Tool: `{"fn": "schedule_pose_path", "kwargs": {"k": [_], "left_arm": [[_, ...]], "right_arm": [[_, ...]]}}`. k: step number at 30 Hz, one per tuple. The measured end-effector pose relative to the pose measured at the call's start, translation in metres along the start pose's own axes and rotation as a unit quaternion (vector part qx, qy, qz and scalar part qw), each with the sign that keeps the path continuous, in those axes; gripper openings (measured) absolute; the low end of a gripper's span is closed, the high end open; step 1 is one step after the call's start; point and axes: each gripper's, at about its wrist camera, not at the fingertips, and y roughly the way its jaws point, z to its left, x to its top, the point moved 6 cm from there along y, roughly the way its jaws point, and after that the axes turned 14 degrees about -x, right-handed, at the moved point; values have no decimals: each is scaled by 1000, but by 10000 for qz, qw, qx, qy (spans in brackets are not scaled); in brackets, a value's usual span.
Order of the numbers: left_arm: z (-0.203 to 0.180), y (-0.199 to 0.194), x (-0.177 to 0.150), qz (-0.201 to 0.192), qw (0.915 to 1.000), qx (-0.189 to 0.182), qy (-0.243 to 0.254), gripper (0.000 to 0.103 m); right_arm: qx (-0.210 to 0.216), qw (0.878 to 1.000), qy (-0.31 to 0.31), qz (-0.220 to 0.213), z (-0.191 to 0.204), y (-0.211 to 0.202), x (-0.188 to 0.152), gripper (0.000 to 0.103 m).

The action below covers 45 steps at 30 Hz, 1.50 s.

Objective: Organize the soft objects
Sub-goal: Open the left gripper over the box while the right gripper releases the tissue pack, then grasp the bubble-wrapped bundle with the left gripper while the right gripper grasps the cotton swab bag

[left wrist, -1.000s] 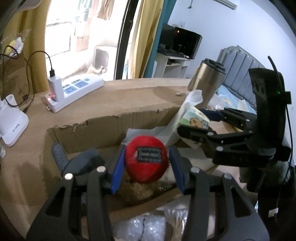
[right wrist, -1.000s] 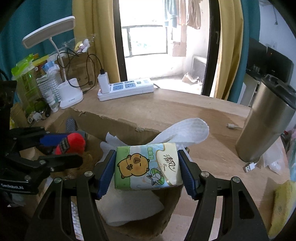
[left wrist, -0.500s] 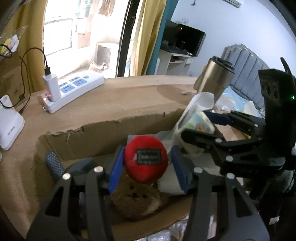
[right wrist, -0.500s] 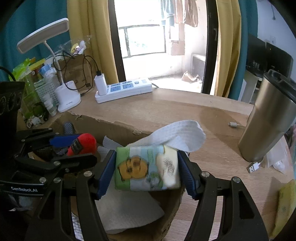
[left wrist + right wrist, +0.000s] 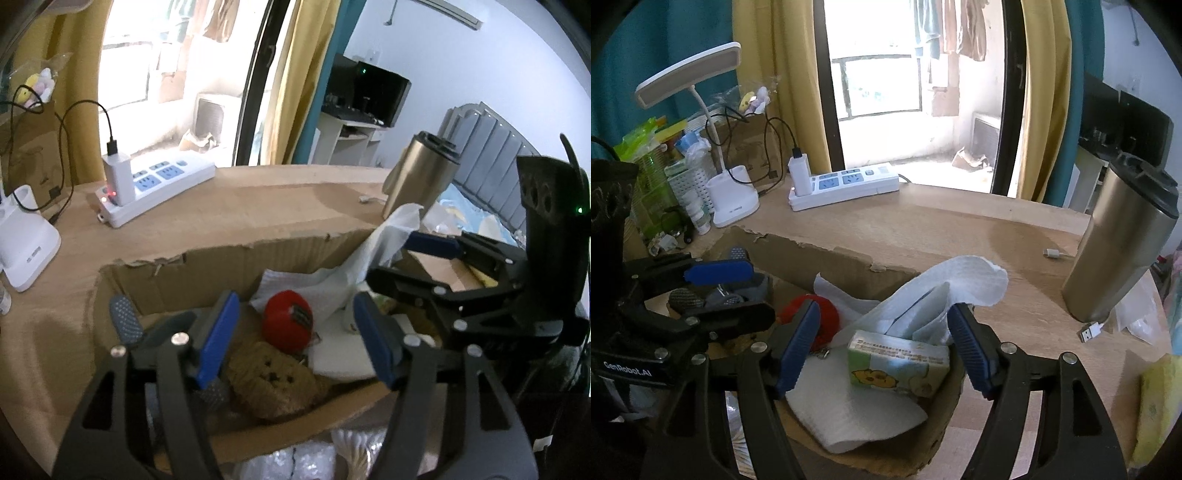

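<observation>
The left gripper (image 5: 297, 339) is seen with its jaws spread wide over an open cardboard box (image 5: 229, 266); they have just been opening, and nothing is pinched between the blue pads (image 5: 216, 338). The red plush ball (image 5: 288, 325) lies loose in the box between and beyond the pads, touched by neither, resting against a brown teddy bear (image 5: 273, 376) that sits just in front of it. A dark patterned sock (image 5: 123, 319) is propped against the box's left wall.

The right gripper (image 5: 886, 343) is likewise held apart above the same box, its jaws having just been opening. The tissue pack (image 5: 899, 363), green and white with a cartoon animal printed on it, lies tilted in the box between the pads (image 5: 967, 347); it appears clear of both, though the gap on the right side is small and hard to judge. A white tissue (image 5: 945, 286) is pulled up out of the pack, and a white paper sheet (image 5: 849, 413) is spread beneath it. The red plush ball is partly hidden behind the right gripper's left finger in this view.

The box stands on a wooden desk (image 5: 953, 229). A white power strip (image 5: 846, 186) with a plugged-in charger and a desk lamp (image 5: 698, 96) are set beyond the box, and a steel tumbler (image 5: 1123, 243) stands well to the right.
</observation>
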Motion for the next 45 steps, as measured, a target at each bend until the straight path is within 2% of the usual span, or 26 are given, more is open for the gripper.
{"fn": "schedule_pose_path", "kwargs": {"k": [17,34,45], "left_arm": [[-12,-51,-12,-345,9994,11,98,67],[-12,-90,-37,-551,9985,-21,-19,67],[17,-113,-53,-657,9975,94,-245,67]], "right_arm": [[-121,9997,-103,-186,21,-46,-4,75],[-227,9994,-230,-114,50,-75,-24,75],[-308,9989,-357,11,74,-79,-35,76]]}}
